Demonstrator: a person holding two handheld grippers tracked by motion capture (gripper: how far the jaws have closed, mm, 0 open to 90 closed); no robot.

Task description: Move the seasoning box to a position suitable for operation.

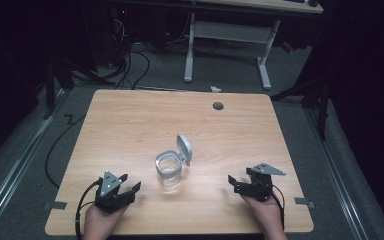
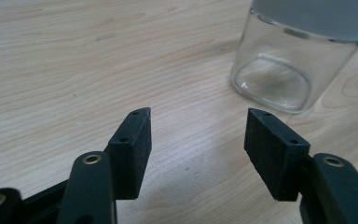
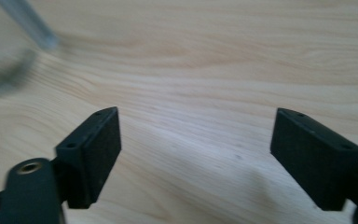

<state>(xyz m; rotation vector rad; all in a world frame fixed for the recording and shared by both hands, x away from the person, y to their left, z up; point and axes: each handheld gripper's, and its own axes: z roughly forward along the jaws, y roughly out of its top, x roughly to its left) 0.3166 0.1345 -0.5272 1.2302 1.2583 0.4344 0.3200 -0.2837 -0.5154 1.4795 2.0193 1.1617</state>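
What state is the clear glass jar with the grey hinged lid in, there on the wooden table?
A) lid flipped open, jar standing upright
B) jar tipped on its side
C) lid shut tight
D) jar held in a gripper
A: the clear glass jar stands upright between the two grippers, its grey hinged lid swung up and back, nothing gripping it.

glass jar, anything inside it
The glass jar looks empty: through its clear wall in the left gripper view only its bare base and the wooden table show. Its grey lid stands flipped open. The grey collar hides the neck's inside.
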